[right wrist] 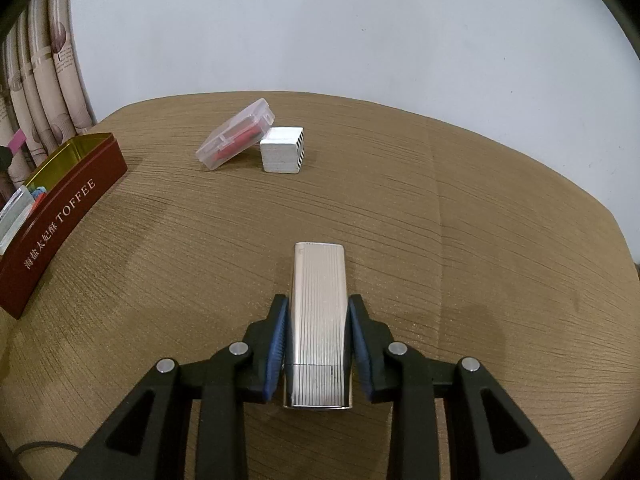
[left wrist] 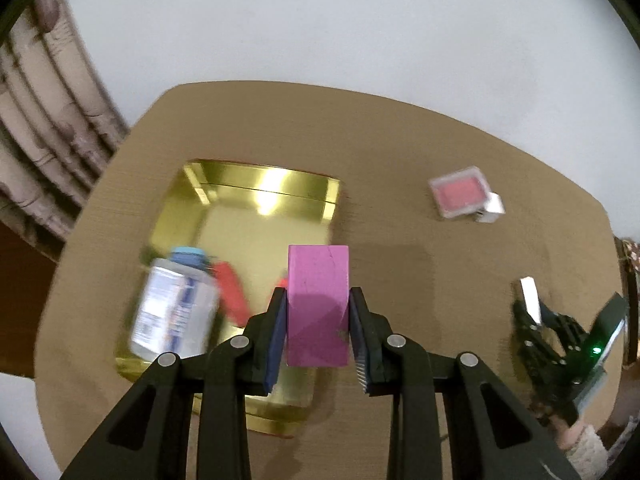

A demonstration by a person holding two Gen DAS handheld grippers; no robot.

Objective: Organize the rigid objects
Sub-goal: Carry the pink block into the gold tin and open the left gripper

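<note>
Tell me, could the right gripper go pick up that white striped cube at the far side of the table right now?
Probably not yet. The table between the right gripper and the white cube looks bare, but its jaws are shut on the silver ribbed case, which needs setting down first.

Left tool [left wrist: 319, 312]: pads clamped on pink block [left wrist: 318, 304], held above gold tin [left wrist: 240, 216]. In tin: blurred white bottle [left wrist: 174, 308], blue cap; red item [left wrist: 232, 294]. Tabletop [left wrist: 420, 264]: clear case [left wrist: 460, 192] touching white cube [left wrist: 491, 209].

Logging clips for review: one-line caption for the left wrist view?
Left gripper holds a pink block above a gold tin containing a bottle.
</note>
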